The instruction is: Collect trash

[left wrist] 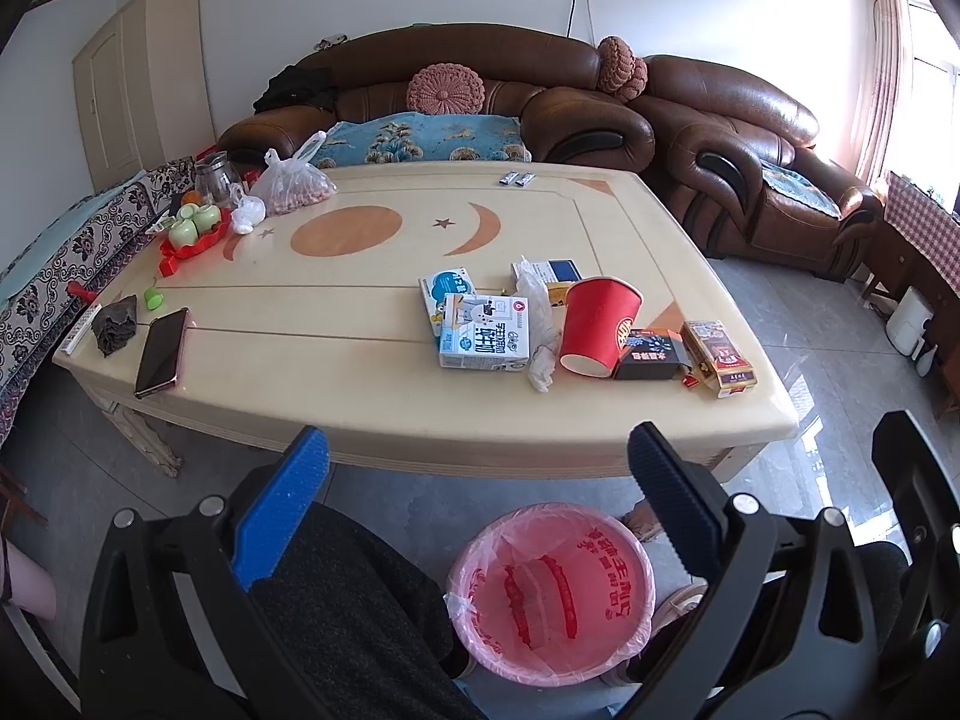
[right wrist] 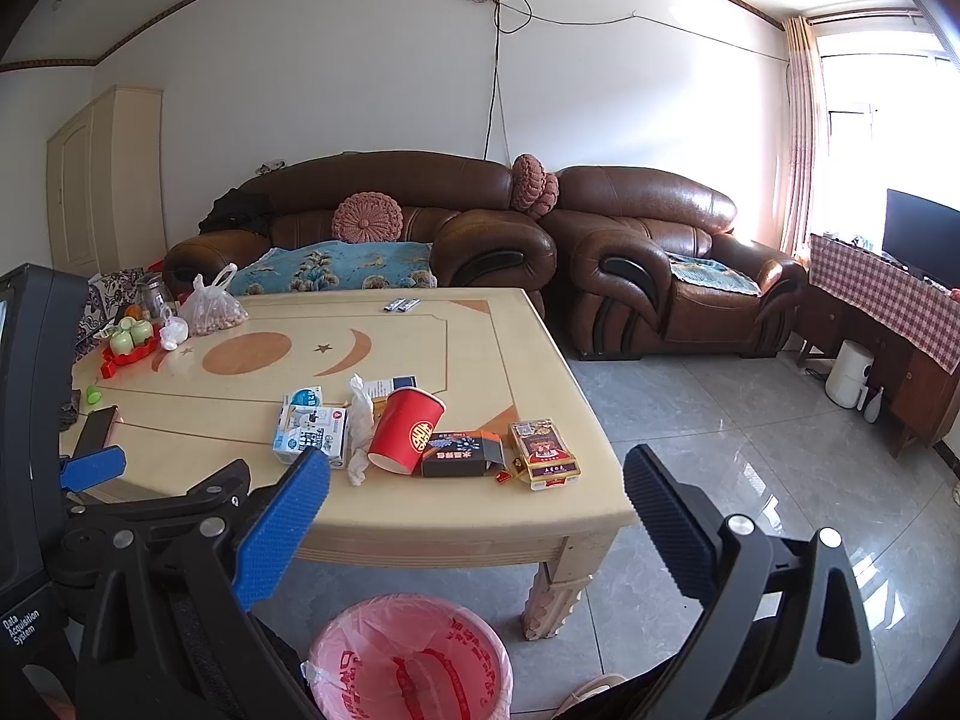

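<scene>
On the cream table's (left wrist: 360, 408) near right part lies a cluster of trash: two milk cartons (left wrist: 483, 339), a crumpled white wrapper (left wrist: 537, 324), a tipped red paper cup (left wrist: 597, 324), a black box (left wrist: 651, 354) and a gold-red cigarette pack (left wrist: 717, 357). The same cup (right wrist: 405, 429) and cartons (right wrist: 312, 435) show in the right wrist view. A pink-lined bin (left wrist: 480, 540) (right wrist: 360, 612) stands on the floor below the table edge. My left gripper (left wrist: 480, 450) is open above the bin, short of the table. My right gripper (right wrist: 477, 468) is open too, holding nothing.
A phone (left wrist: 161, 351), a grey cloth (left wrist: 114, 324), a red tray with green cups (left wrist: 195, 228) and a bag of nuts (left wrist: 294, 186) sit on the table's left side. Brown sofas (left wrist: 450, 96) stand behind. The person's dark-trousered leg (left wrist: 336, 600) is beside the bin.
</scene>
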{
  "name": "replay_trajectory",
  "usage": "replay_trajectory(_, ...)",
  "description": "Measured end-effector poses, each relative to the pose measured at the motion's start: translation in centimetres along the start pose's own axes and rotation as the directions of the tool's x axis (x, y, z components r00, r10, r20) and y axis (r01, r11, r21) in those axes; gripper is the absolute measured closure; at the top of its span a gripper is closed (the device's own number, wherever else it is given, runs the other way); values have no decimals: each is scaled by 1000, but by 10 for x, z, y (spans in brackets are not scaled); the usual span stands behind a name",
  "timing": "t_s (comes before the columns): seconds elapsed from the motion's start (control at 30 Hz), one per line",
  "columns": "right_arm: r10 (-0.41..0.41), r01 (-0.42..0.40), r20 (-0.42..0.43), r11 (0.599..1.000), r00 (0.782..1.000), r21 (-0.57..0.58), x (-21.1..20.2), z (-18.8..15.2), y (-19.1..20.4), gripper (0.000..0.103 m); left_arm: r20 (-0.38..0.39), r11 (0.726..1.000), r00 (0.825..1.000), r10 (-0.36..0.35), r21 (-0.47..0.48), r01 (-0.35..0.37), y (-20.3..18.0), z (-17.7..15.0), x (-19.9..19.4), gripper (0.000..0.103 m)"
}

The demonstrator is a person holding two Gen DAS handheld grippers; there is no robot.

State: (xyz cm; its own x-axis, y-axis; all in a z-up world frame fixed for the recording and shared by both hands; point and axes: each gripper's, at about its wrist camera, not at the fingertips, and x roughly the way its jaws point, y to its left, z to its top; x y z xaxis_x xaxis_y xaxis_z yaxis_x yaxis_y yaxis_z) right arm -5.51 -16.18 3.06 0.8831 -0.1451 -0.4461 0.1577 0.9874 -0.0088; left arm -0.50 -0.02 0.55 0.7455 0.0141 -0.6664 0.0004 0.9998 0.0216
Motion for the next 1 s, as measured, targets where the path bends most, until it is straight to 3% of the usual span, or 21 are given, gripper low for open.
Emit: replay_trajectory(1.0, 2, -2, 5, 1000, 1000, 1, -3, 2, 3, 7, -1, 1000, 1000, 0, 0, 0, 0, 3, -2, 5)
